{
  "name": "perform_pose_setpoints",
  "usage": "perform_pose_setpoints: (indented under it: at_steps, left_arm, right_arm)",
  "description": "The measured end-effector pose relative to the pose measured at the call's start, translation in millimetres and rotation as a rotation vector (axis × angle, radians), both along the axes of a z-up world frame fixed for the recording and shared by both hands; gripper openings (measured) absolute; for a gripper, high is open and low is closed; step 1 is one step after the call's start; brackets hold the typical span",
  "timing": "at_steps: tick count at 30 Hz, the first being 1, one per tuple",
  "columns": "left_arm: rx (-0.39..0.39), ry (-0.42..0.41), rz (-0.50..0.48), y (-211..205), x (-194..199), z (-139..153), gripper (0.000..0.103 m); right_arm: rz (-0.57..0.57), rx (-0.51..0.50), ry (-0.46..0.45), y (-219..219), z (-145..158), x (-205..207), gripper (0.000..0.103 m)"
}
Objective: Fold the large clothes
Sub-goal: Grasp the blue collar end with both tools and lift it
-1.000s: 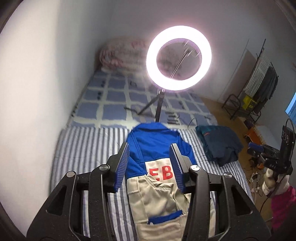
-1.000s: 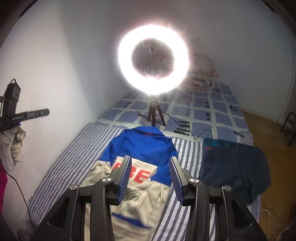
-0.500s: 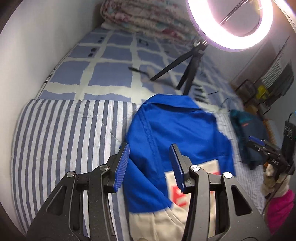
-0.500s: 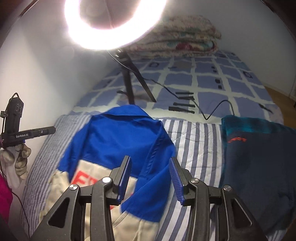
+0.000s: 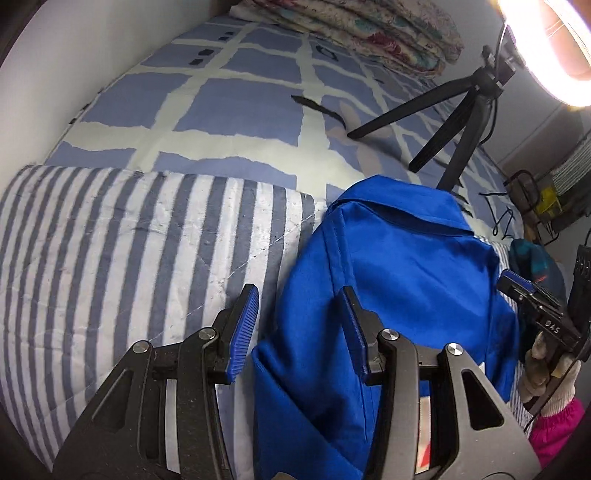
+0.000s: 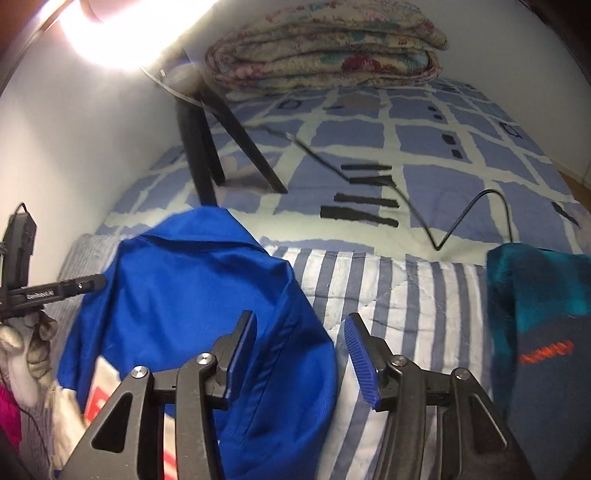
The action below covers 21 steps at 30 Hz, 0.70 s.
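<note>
Since the blue jacket (image 5: 399,266) lies flat for folding, left gripper (image 5: 299,328) and just-widened right gripper (image 6: 301,354) are held half-open and empty astride its shoulder edges.

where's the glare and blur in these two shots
Left wrist view: ring light blows out the top right corner; blue jacket stays sharp. Right wrist view: ring light glares top left, and the jacket and tripod look smeared.

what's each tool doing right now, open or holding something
left tool: open, holding nothing, over the blue jacket edge.
right tool: open, just widened, holding nothing, over the jacket's other edge.
</note>
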<state>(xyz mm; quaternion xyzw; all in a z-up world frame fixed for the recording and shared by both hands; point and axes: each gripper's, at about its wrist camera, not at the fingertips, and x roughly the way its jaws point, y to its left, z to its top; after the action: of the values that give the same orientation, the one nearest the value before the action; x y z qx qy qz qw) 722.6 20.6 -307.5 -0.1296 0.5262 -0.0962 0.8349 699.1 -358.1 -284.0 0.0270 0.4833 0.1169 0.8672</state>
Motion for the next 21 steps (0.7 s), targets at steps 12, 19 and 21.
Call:
perform_pose_setpoints:
  at_steps: [12, 19, 21]
  left_arm:
    - [0.164, -0.077, -0.052, -39, 4, -11, 0.009]
    - [0.127, -0.167, 0.014, -37, -15, 10, 0.0]
    - [0.115, -0.188, 0.013, -38, -20, 21, 0.0]
  right_arm:
    - [-0.001, -0.08, -0.033, 25, -21, 2, 0.013]
    - [-0.023, -0.087, -0.111, 32, 0, -15, 0.003]
    - [-0.012, -0.075, -0.131, 35, 9, -19, 0.003]
